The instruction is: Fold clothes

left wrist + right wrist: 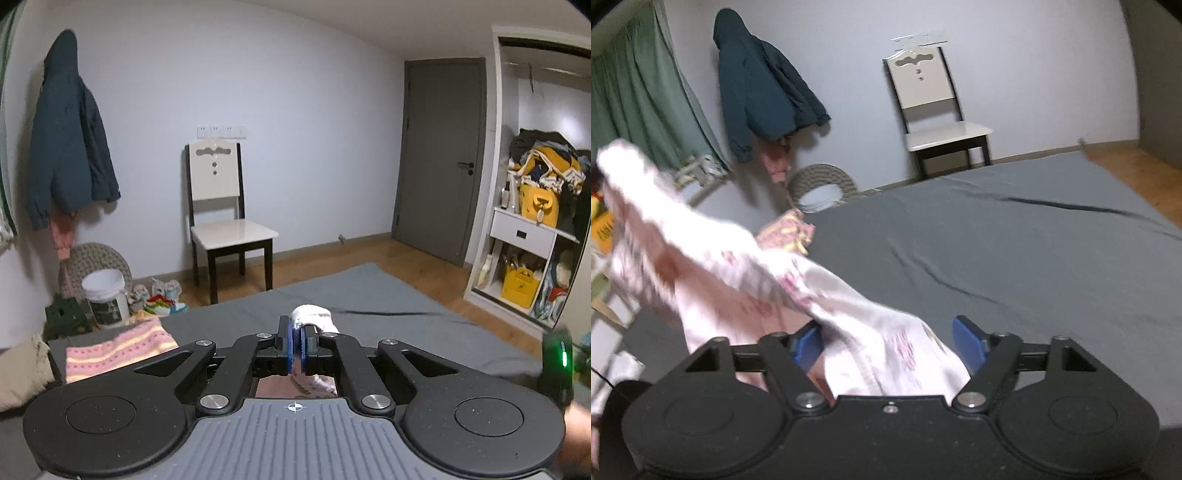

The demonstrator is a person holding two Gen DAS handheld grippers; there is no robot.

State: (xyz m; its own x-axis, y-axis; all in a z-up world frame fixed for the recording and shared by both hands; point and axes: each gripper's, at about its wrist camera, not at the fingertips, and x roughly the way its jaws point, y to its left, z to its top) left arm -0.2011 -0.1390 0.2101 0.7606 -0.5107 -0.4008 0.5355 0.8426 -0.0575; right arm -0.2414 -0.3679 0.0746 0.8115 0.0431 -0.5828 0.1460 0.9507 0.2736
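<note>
The left gripper (297, 345) pinches the pink-and-white cloth (746, 266) tight. The right gripper (886, 347) is spread wide, with the cloth draped between its fingers. It hangs above the grey bed (1015, 243), soft, light and floppy. Grab a corner. A striped pink cloth (118, 349) lies farther left.

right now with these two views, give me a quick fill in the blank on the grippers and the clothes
1. The left gripper is ____ on the pink garment.
2. The right gripper has its jaws ____, with the garment draped between them.
3. The folded striped cloth lies on the ____ bed sheet.
4. A dark jacket hangs on the ____.

Missing words: shut; open; grey; wall
</note>
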